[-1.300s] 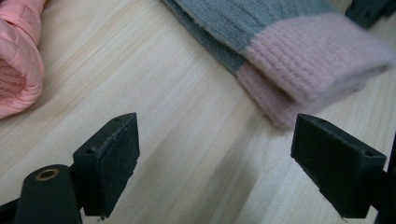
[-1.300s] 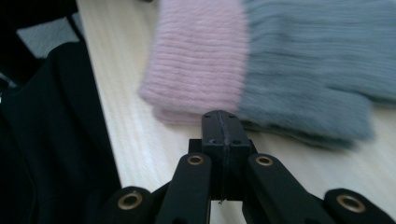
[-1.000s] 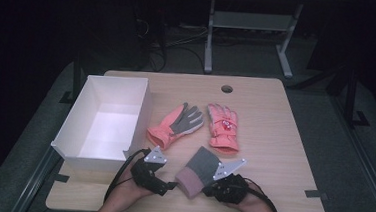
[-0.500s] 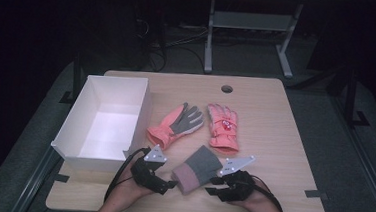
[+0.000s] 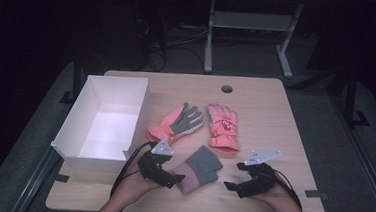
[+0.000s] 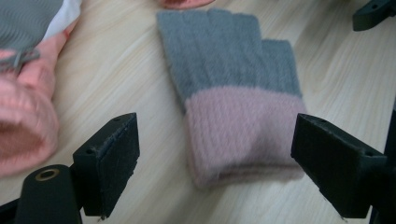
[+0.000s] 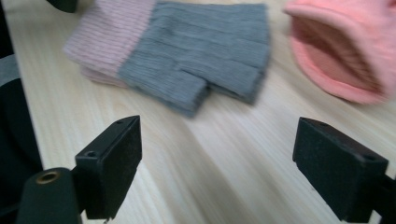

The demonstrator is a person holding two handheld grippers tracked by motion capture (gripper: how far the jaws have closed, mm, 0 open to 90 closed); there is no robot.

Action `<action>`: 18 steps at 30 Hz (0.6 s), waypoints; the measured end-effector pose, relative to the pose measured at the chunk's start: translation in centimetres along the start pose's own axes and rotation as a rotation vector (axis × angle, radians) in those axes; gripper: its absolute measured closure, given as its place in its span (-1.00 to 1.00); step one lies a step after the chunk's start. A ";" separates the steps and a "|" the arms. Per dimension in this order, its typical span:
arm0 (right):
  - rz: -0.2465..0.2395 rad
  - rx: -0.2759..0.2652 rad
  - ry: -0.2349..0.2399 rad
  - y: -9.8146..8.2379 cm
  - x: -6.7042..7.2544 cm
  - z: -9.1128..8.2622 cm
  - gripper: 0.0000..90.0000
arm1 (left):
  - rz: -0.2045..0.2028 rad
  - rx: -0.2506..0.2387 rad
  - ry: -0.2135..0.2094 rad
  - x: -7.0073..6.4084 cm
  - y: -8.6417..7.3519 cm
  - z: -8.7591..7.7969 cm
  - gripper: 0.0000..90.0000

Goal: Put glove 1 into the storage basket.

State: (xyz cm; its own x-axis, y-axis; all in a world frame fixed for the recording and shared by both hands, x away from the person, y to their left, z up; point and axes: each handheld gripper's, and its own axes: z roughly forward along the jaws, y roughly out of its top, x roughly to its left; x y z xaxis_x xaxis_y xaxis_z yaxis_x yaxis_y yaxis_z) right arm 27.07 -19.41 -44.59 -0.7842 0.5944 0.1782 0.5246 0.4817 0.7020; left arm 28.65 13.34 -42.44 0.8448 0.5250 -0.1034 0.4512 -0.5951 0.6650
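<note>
Two grippers hovered low over the near edge of the worktop (image 5: 276,112), and both stood spread with nothing pinched. The left gripper (image 5: 167,177) sat just at the cuff of the grey-and-pink glove (image 5: 199,169), its jaws wide to either side of the cuff, pads clear of the wool. The right gripper (image 5: 234,187) hung apart to the glove's other side; its jaws had just been opening, with bare wood between them. My guess was that the glove had just been let go and laid flat, and that the next move would call for a fresh pinch on the cuff and a carry toward the box.

That glove was a soft ribbed knit, fingerless, grey at the hand and dusty pink at the cuff, lying flat on pale wood grain. Beyond it lay a padded coral glove with a grey palm (image 5: 177,123), and a pink one (image 5: 223,126) beside it. Farther left stood a white, straight-walled box (image 5: 69,128).
</note>
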 end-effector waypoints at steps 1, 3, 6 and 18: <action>0.006 -0.005 -0.011 -0.2 -0.2 -0.3 -0.69 | 0.001 0.001 -0.005 -0.1 0.3 0.1 -0.67; 0.015 -0.009 -0.034 -0.8 -0.4 -0.8 -0.70 | 0.011 -0.004 -0.002 -0.2 0.8 0.4 -0.68; 0.028 -0.017 -0.051 -1.4 -0.7 -1.5 -0.70 | 0.020 0.001 -0.008 -0.3 1.4 0.8 -0.69; 0.049 -0.023 -0.083 -1.8 -1.3 -1.9 -0.70 | 0.037 0.054 -0.016 -0.3 4.1 4.1 -0.70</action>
State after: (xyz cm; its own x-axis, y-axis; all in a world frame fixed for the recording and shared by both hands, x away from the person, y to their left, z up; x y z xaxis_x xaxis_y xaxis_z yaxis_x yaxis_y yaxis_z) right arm 26.56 -22.26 -44.82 -0.7273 0.6684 0.1558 0.5532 0.4366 0.7095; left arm 31.44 8.28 -42.77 0.8656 0.4923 -0.0920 0.4341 -0.6459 0.6280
